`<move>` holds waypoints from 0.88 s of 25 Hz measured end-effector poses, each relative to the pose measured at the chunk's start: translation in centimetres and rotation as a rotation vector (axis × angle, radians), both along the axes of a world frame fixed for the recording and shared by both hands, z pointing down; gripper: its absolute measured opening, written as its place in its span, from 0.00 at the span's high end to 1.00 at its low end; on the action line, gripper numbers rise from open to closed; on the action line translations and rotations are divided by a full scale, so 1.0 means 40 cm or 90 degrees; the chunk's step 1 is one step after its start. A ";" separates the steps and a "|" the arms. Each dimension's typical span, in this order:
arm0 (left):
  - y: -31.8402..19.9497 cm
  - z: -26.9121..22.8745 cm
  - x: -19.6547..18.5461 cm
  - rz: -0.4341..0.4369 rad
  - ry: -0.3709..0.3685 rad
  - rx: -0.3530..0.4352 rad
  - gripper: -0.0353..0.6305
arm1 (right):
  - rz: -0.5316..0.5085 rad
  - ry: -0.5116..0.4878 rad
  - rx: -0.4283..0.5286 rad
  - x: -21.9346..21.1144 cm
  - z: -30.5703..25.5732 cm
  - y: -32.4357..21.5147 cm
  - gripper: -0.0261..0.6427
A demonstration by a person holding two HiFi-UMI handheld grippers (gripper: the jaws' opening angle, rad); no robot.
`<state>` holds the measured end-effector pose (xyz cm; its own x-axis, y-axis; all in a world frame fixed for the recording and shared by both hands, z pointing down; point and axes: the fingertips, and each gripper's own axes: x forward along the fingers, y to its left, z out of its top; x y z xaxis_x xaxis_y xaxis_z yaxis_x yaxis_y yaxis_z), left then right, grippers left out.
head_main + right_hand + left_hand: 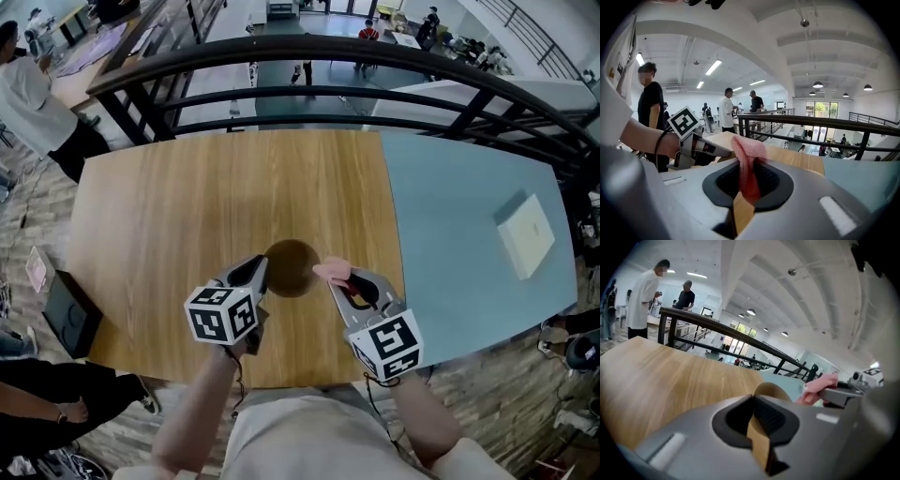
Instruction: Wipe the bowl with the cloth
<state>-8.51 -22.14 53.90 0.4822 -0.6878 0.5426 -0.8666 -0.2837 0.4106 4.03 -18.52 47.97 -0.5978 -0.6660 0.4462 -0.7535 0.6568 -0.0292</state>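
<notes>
Wood tabletop (169, 206) carries a round, dark brown bowl (289, 267) with a thin rim, close to the near edge; whether it rests on the wood is unclear. Right of the bowl the table turns pale blue (459, 206), and a black railing (309, 56) runs behind it above an open hall. Left of the bowl, the left gripper (255, 274) is clenched on its rim. Right of the bowl, the right gripper (339, 281) pinches a pink knit cloth (332, 272) just beside the rim. Both grippers tilt downward.
</notes>
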 end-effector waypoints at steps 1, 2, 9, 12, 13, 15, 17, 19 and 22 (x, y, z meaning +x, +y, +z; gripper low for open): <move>-0.005 0.018 -0.002 -0.003 0.006 -0.008 0.93 | 0.001 0.001 -0.005 0.000 0.012 0.001 0.90; -0.011 0.036 -0.004 -0.007 0.012 -0.016 0.93 | 0.001 0.002 -0.009 0.000 0.023 0.002 0.90; -0.050 0.175 -0.018 -0.019 0.027 -0.061 0.93 | 0.012 0.013 -0.045 0.008 0.114 0.001 0.90; -0.063 0.221 -0.024 -0.023 0.030 -0.074 0.93 | 0.013 0.016 -0.059 0.006 0.151 -0.002 0.90; -0.067 0.233 -0.025 -0.027 0.033 -0.078 0.93 | 0.012 0.017 -0.063 0.005 0.163 -0.003 0.90; -0.073 0.257 -0.025 -0.033 0.041 -0.087 0.93 | 0.009 0.015 -0.073 0.002 0.185 -0.002 0.90; -0.073 0.283 -0.022 -0.038 0.052 -0.099 0.93 | 0.007 0.012 -0.079 -0.001 0.206 0.002 0.90; -0.079 0.308 -0.021 -0.048 0.068 -0.110 0.92 | 0.005 0.008 -0.082 -0.004 0.226 0.000 0.90; -0.091 0.339 -0.026 -0.069 0.084 -0.119 0.92 | 0.001 0.007 -0.087 -0.008 0.257 -0.007 0.90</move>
<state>-9.55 -25.77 67.45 0.4860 -0.6333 0.6023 -0.8232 -0.1003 0.5588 3.72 -18.82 58.24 -0.5916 -0.5992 0.5393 -0.7553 0.6460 -0.1108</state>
